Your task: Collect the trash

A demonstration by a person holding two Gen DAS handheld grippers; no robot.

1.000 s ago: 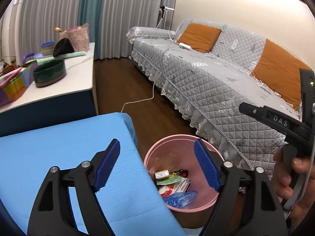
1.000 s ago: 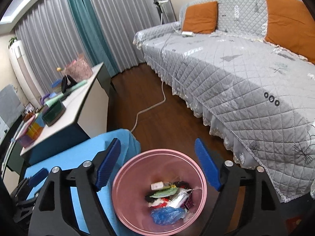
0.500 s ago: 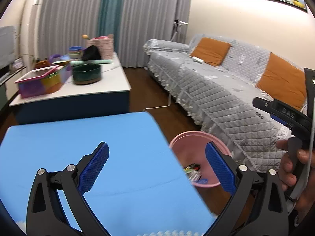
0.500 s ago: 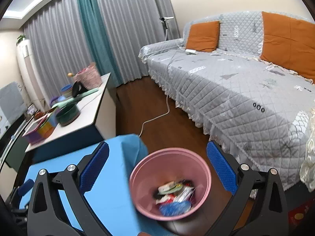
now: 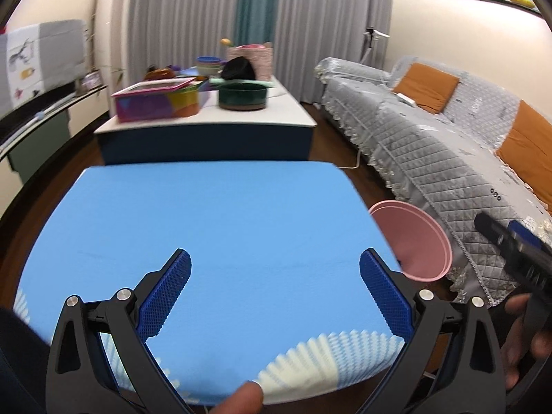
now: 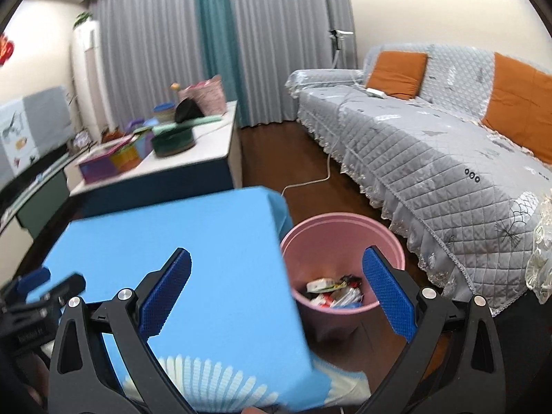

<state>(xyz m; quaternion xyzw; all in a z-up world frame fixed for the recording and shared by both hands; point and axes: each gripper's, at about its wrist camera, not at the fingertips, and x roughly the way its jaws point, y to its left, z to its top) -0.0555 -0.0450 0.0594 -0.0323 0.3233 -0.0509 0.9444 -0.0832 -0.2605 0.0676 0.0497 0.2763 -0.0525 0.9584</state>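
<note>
Looking along our left gripper point(image 5: 274, 291), we see its blue pads spread wide with nothing between them, only bare blue tablecloth point(image 5: 214, 217) beneath and ahead, while the pink bin point(image 5: 412, 246) stands off past the right-hand pad, beyond the table's edge; no loose trash shows here, so we judge it best to scan the cloth slowly before reaching. Along our right gripper point(image 6: 276, 291), equally wide and empty, the bin sits just ahead and below, by the right-hand pad, with wrappers point(image 6: 333, 291) already inside.
</note>
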